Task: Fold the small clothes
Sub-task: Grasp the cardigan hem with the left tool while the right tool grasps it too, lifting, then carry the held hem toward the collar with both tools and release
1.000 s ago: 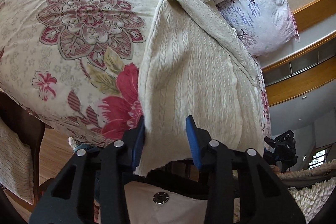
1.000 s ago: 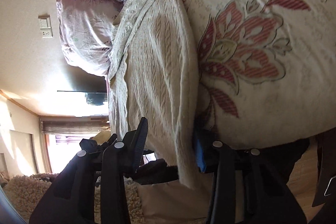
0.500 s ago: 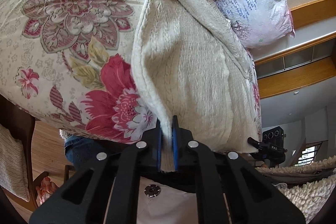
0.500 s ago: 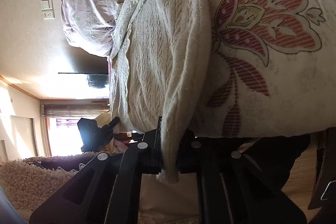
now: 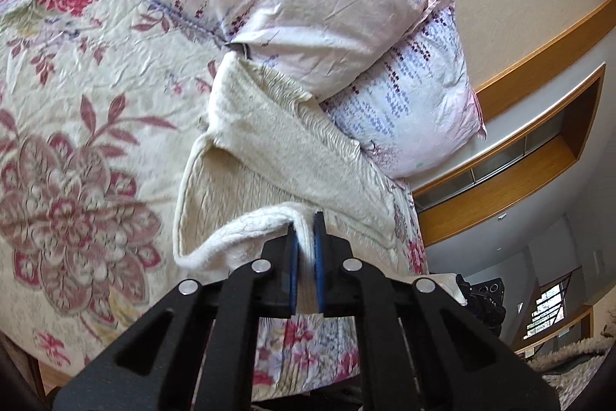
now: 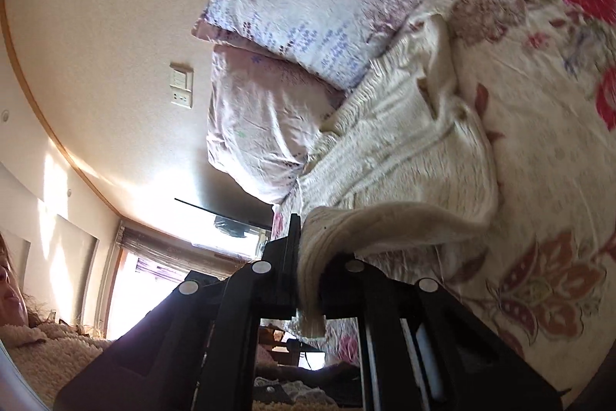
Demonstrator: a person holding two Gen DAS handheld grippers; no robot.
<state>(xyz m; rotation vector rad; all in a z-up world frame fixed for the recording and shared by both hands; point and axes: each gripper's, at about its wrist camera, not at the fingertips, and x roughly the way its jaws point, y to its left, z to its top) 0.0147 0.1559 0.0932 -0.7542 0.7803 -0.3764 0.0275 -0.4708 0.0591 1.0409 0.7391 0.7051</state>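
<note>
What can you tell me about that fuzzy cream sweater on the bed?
The cream sweater is a soft cable-knit, lying on the flowery bedspread with its top end up against the pillows. Its near edge is lifted off the bed and curls over. The left hand-held gripper is shut on one part of that edge, and the right hand-held gripper is shut on another part, so the knit sags between them.
</note>
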